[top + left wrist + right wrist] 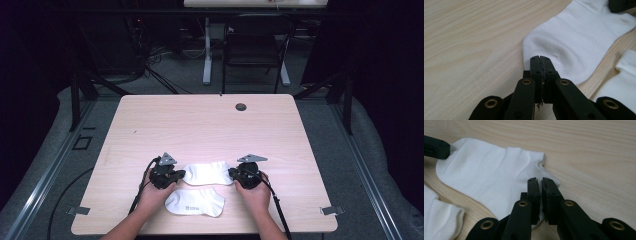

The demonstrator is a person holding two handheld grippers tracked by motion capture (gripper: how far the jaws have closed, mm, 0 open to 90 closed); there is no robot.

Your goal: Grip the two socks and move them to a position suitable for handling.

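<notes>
Far sock [209, 173] behind near sock [196, 202]

- I'm looking at a lab or recording studio: dark curtains [385, 75] ring the pale wood surface [200, 125].
- Cables [150, 60] tangle across the grey carpet [185, 75] behind.
- A black chair [252, 47] stands at a second desk [210, 50].

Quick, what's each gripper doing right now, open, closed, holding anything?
Left gripper: closed, pinching one end of the far sock.
Right gripper: closed on that sock's other end.
</notes>
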